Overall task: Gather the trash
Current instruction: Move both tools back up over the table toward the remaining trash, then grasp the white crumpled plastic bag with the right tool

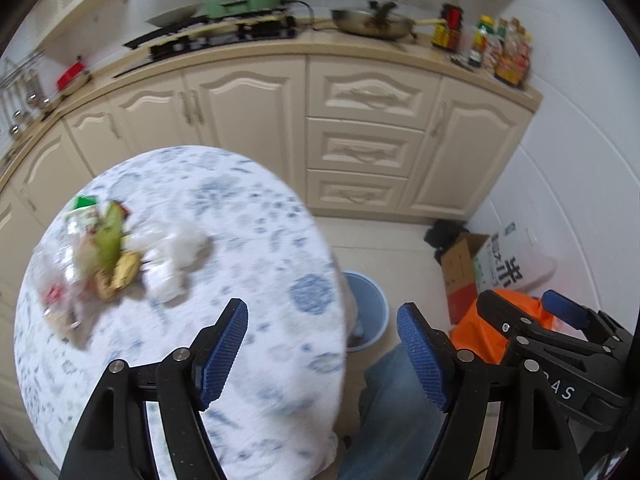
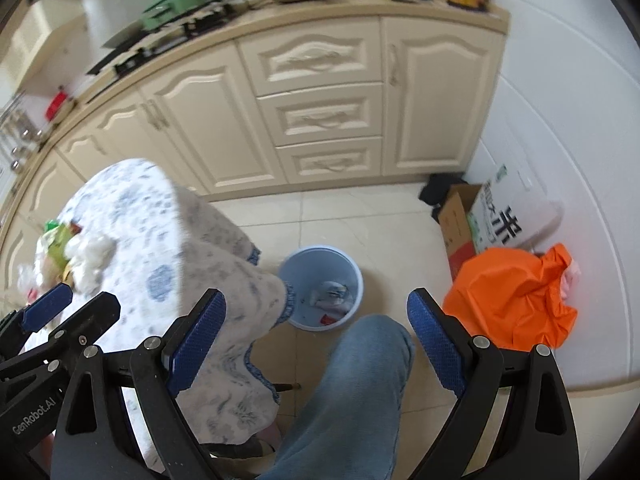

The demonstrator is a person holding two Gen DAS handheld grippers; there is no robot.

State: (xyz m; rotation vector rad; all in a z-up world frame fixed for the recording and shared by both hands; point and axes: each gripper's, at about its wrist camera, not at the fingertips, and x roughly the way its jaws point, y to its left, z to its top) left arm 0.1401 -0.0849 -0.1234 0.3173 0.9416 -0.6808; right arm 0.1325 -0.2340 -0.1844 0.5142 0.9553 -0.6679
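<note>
Cream kitchen cabinets (image 2: 320, 112) fill the top of both views. Mixed wrappers and tissues (image 1: 116, 252) lie at centre-left on the round blue-patterned tablecloth (image 1: 240, 360); a light-blue bin (image 2: 320, 286) sits at lower centre. Left gripper (image 1: 322, 354) and right gripper (image 2: 316, 346) both gape, empty.

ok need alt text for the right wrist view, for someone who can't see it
Open, empty right gripper above a pale blue plastic bin with some trash in it, on a tiled floor beside a round table in a blue-flowered white cloth. A pile of wrappers and white tissue lies on the table; a crumpled orange bag sits right.
</note>
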